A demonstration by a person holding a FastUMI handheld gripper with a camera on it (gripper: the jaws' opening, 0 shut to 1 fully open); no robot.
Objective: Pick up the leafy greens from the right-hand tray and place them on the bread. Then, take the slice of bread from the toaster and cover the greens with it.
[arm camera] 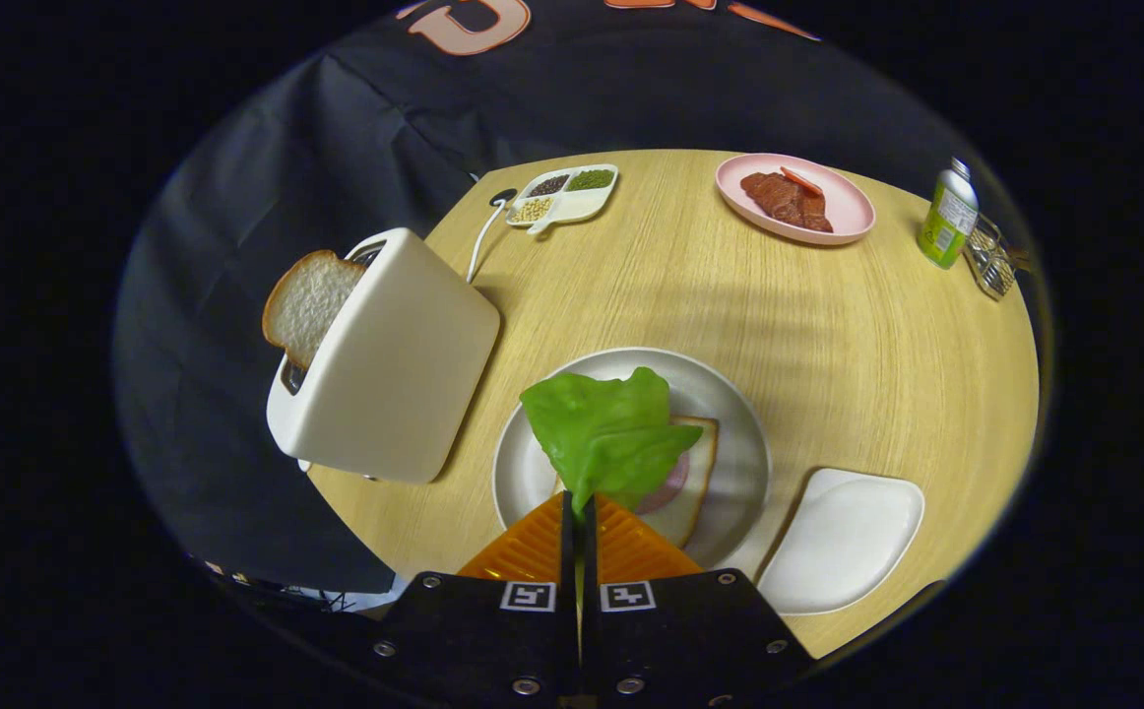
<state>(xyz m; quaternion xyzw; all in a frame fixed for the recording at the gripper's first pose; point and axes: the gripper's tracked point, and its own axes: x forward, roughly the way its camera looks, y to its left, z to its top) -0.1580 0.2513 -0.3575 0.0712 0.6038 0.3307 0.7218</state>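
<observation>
Above round plate (pixel 739 433), fingers (pixel 580 507) clenched on leafy greens (pixel 606 433), hanging over bread (pixel 695 483).

Round light-wood table (pixel 828 325) under soft overhead light, faint shadow bands across top. Dark cloth wall (pixel 355 128) hangs behind table, creased, draping past table's left edge.

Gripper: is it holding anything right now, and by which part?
Yes. The gripper is shut on the lettuce leaf, pinching its near, narrow end, above the bread on the plate.
</observation>
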